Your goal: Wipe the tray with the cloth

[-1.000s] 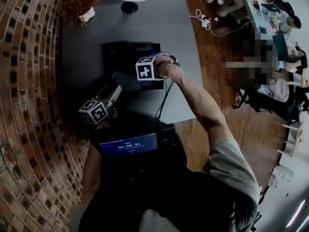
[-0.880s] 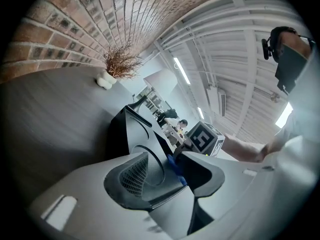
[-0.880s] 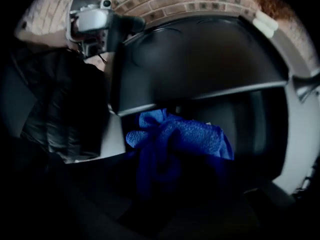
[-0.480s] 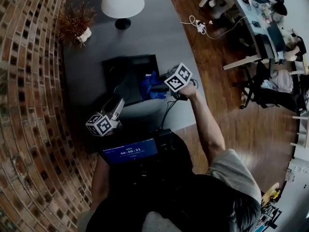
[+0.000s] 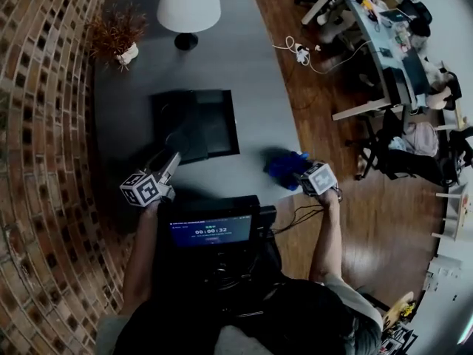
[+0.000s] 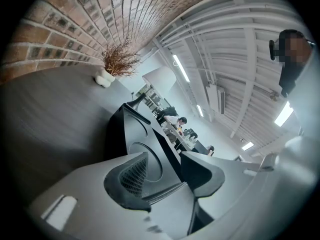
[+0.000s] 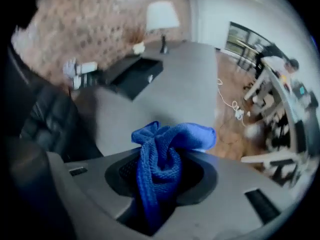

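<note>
The black tray [image 5: 214, 120] lies on the grey table, and in the left gripper view the tray [image 6: 135, 134] rises just past the jaws. My left gripper [image 5: 177, 143] is shut on its near left rim, and its own view shows that gripper [image 6: 167, 176] with the rim between the pads. The blue cloth [image 5: 283, 166] is bunched at the table's right edge, well off the tray. My right gripper [image 5: 297, 174] holds it. In the right gripper view the cloth [image 7: 165, 149] hangs between the jaws of the gripper [image 7: 162, 179], which are opening; the pads still pinch it.
A white lamp [image 5: 188, 6] and a dried plant in a white pot [image 5: 118, 28] stand at the table's far end. A brick wall [image 5: 44, 124] runs along the left. The table's right edge [image 5: 299, 139] drops to a wooden floor with cables [image 5: 299, 46].
My right gripper has carried the blue cloth off the tray, to the right and nearer, down to the table's right edge. The left gripper has stayed at the tray's rim.
</note>
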